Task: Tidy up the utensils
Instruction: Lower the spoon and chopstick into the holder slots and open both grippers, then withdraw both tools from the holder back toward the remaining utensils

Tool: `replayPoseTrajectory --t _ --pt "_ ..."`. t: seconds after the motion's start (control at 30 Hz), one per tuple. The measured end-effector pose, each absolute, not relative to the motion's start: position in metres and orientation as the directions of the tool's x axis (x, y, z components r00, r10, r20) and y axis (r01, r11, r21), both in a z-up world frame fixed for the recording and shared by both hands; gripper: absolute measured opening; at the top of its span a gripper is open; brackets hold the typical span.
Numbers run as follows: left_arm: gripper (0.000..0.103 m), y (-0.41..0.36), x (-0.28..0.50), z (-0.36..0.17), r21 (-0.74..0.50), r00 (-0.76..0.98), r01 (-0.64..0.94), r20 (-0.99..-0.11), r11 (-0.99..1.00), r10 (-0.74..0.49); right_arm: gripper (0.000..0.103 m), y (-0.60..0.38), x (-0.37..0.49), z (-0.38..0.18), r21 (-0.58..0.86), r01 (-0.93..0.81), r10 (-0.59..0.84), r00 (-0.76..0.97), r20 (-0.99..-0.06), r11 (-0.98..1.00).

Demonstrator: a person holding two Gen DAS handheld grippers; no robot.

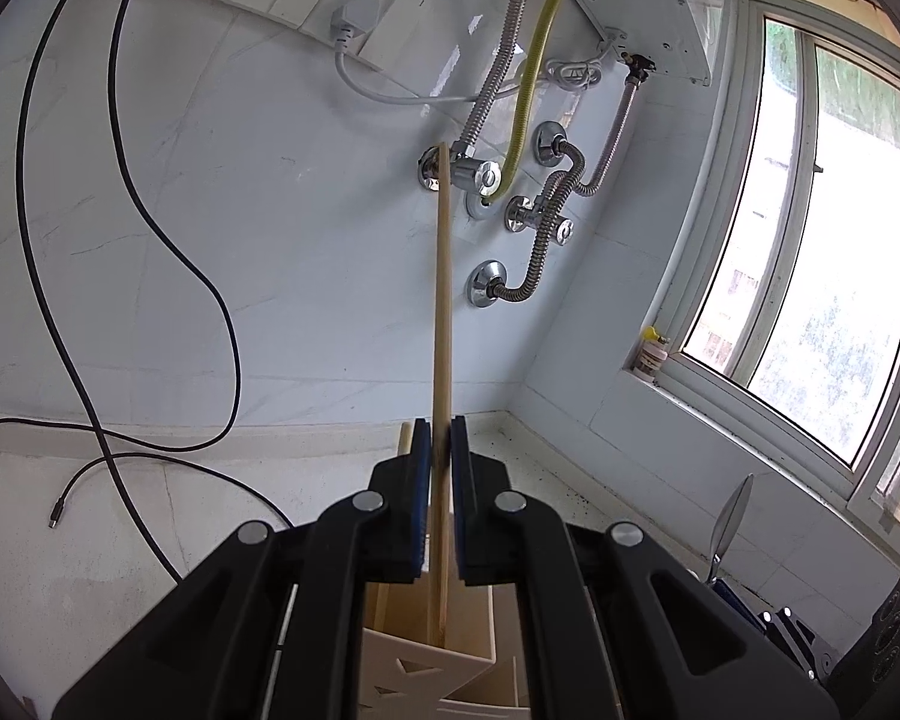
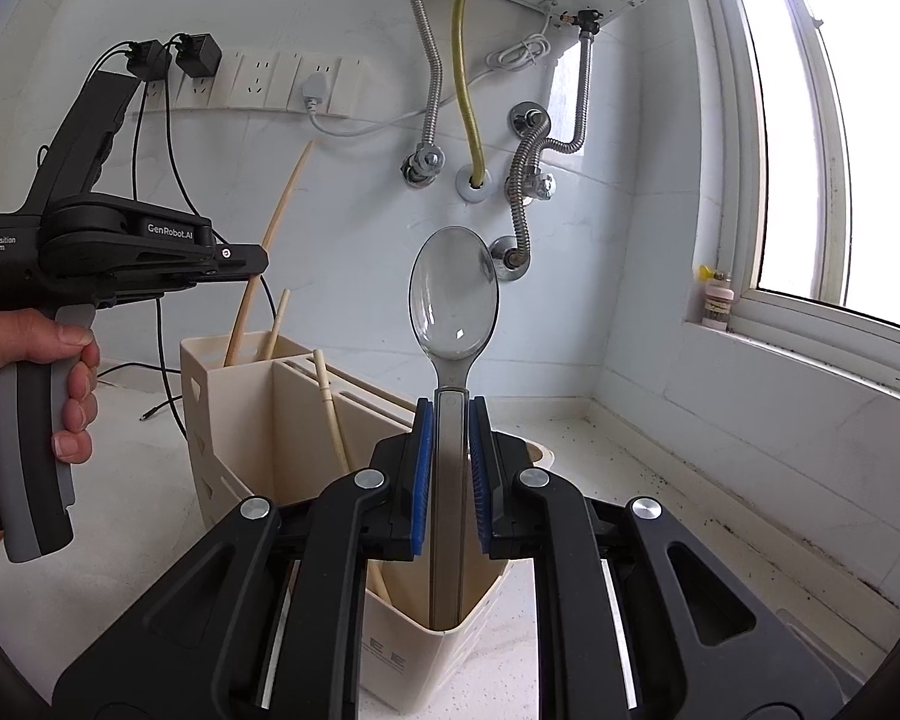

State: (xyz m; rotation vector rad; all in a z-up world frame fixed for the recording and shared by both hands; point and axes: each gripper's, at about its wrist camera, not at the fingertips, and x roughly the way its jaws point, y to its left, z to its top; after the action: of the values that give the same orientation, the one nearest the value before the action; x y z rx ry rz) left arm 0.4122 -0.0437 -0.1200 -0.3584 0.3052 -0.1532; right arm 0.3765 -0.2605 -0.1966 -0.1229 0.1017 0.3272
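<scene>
above the cream plastic divided utensil holder (image 2: 234, 396), a long pale wooden chopstick (image 1: 441, 324) is clamped upright by the left gripper (image 1: 441, 450) and a steel spoon (image 2: 453, 312) by the right gripper (image 2: 450, 438), bowl up, apparently for lowering into separate compartments

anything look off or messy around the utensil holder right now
Nothing spilled or broken. The left gripper pinches a chopstick and the right gripper a spoon, both upright over the utensil holder. One chopstick leans askew in a middle slot. Dark specks dot the counter edge by the wall.
</scene>
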Motion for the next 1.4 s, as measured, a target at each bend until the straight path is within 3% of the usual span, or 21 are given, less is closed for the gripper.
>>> replayPoseTrajectory --t 0.07,0.1,0.13,0.17,0.4,0.47,0.6,0.67,0.93,1.13,1.4 --pt "0.012 -0.046 0.412 -0.118 -0.333 0.937 0.102 -0.285 0.937 -0.203 0.013 -0.264 0.377 -0.199 -0.079 -0.321 0.310 0.943 -0.123 0.944" --pt "0.018 -0.047 0.411 -0.118 -0.318 0.934 0.106 -0.294 0.942 -0.204 0.019 -0.265 0.377 -0.199 -0.070 -0.316 0.306 0.944 -0.125 0.946" --pt "0.035 -0.047 0.408 -0.117 -0.305 0.934 0.105 -0.296 0.947 -0.199 0.024 -0.267 0.375 -0.199 -0.063 -0.309 0.301 0.946 -0.120 0.949" --pt "0.044 -0.046 0.405 -0.115 -0.294 0.939 0.103 -0.288 0.950 -0.191 0.028 -0.269 0.374 -0.199 -0.059 -0.305 0.297 0.948 -0.113 0.951" --pt "0.045 -0.042 0.389 -0.104 -0.239 0.937 0.110 -0.298 0.965 -0.181 0.034 -0.282 0.366 -0.190 -0.044 -0.267 0.262 0.960 -0.095 0.963" --pt "0.053 -0.040 0.384 -0.100 -0.223 0.938 0.117 -0.297 0.968 -0.182 0.040 -0.287 0.362 -0.186 -0.034 -0.247 0.243 0.966 -0.088 0.968" --pt "0.064 -0.033 0.373 -0.087 -0.246 0.938 0.146 -0.272 0.958 -0.213 0.041 -0.294 0.355 -0.180 -0.037 -0.222 0.218 0.972 -0.092 0.974" --pt "0.074 -0.029 0.366 -0.077 -0.245 0.943 0.154 -0.254 0.957 -0.217 0.045 -0.297 0.350 -0.176 -0.035 -0.209 0.205 0.974 -0.093 0.977" --pt "0.096 -0.014 0.328 -0.043 -0.219 0.959 0.179 -0.181 0.959 -0.220 0.072 -0.300 0.323 -0.156 -0.028 -0.181 0.179 0.982 -0.065 0.983" --pt "0.098 -0.001 0.299 -0.032 -0.161 0.961 0.176 -0.185 0.971 -0.204 0.091 -0.294 0.302 -0.138 -0.019 -0.178 0.177 0.984 -0.038 0.984" --pt "0.098 0.043 0.255 -0.029 -0.116 0.969 0.102 -0.213 0.988 -0.125 0.092 -0.272 0.286 -0.123 -0.007 -0.208 0.207 0.977 -0.051 0.978"
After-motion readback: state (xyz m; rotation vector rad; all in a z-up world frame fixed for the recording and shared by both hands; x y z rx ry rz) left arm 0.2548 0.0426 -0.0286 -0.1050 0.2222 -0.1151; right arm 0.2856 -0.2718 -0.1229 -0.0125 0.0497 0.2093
